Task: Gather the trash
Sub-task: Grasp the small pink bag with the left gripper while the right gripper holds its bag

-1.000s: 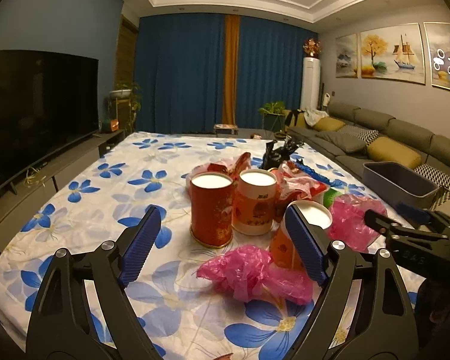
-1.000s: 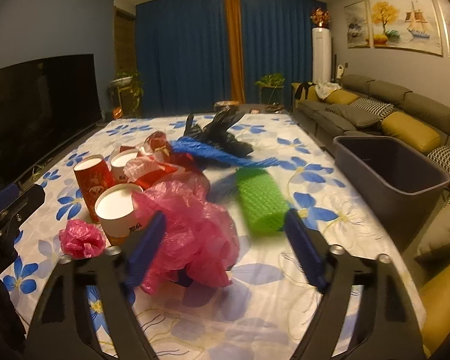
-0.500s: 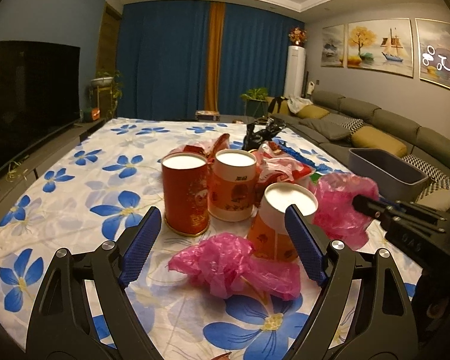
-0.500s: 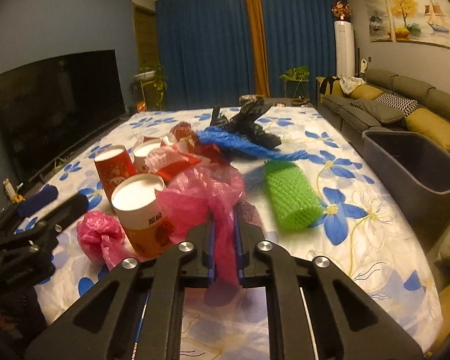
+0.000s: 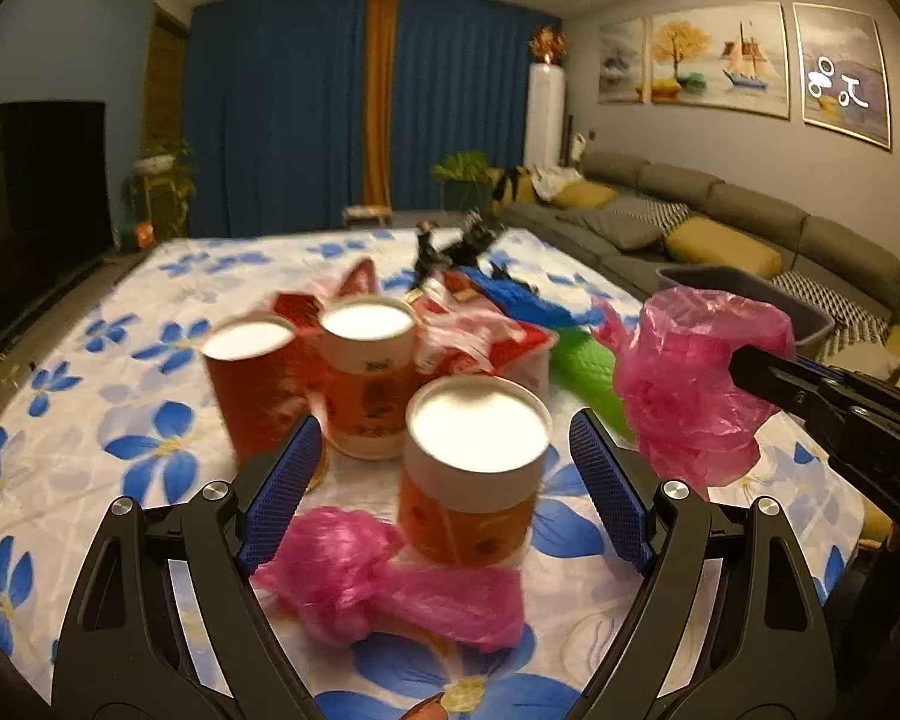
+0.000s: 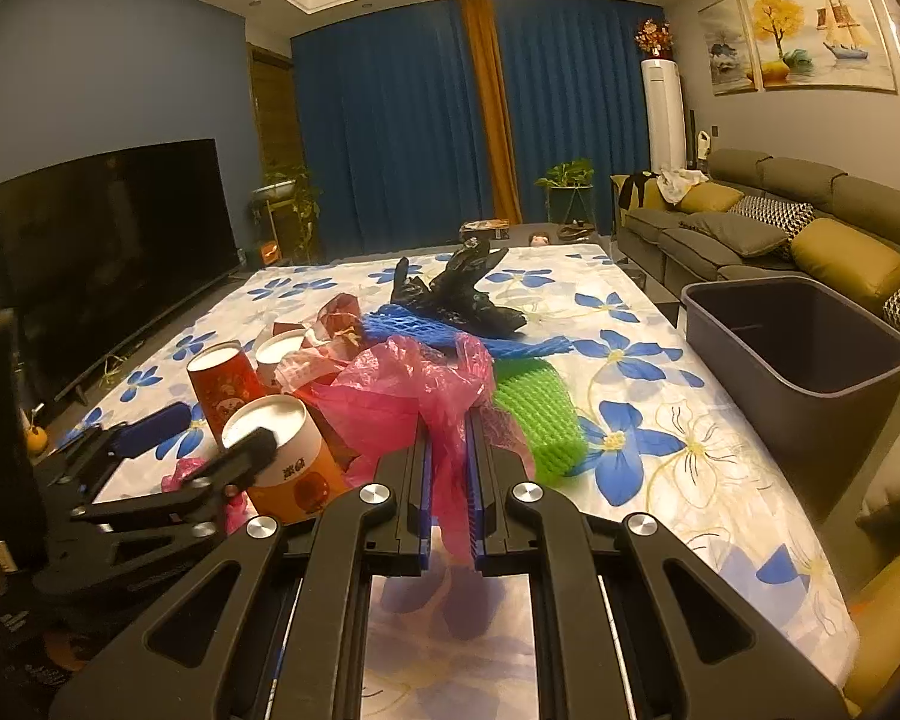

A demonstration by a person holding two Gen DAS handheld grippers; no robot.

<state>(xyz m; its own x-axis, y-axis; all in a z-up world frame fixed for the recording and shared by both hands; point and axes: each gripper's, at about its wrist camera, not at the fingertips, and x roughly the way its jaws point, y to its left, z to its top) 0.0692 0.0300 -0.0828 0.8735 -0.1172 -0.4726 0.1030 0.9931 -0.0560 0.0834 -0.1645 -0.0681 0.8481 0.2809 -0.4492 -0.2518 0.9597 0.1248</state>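
My right gripper (image 6: pixel 448 420) is shut on a large pink plastic bag (image 6: pixel 411 396) and holds it off the floral tablecloth (image 6: pixel 690 438); the left wrist view shows that bag (image 5: pixel 699 384) hanging at the right. My left gripper (image 5: pixel 444 468) stands open, its blue pads either side of an orange paper cup (image 5: pixel 471 468) without touching it. A smaller crumpled pink bag (image 5: pixel 384 582) lies just below that cup. Behind stand a red cup (image 5: pixel 252 384) and another orange cup (image 5: pixel 369 372). A grey bin (image 6: pixel 798 354) sits at the table's right edge.
Further back lie red wrappers (image 5: pixel 480 342), a green foam net (image 6: pixel 537 408), a blue foam net (image 6: pixel 438 330) and a black bag (image 6: pixel 456 294). A TV (image 6: pixel 108 240) is on the left, a sofa (image 6: pixel 810 222) on the right.
My right gripper closed on the large pink bag and lifted it slightly. My left gripper moved in towards the nearest orange cup, which now sits between its open fingers.
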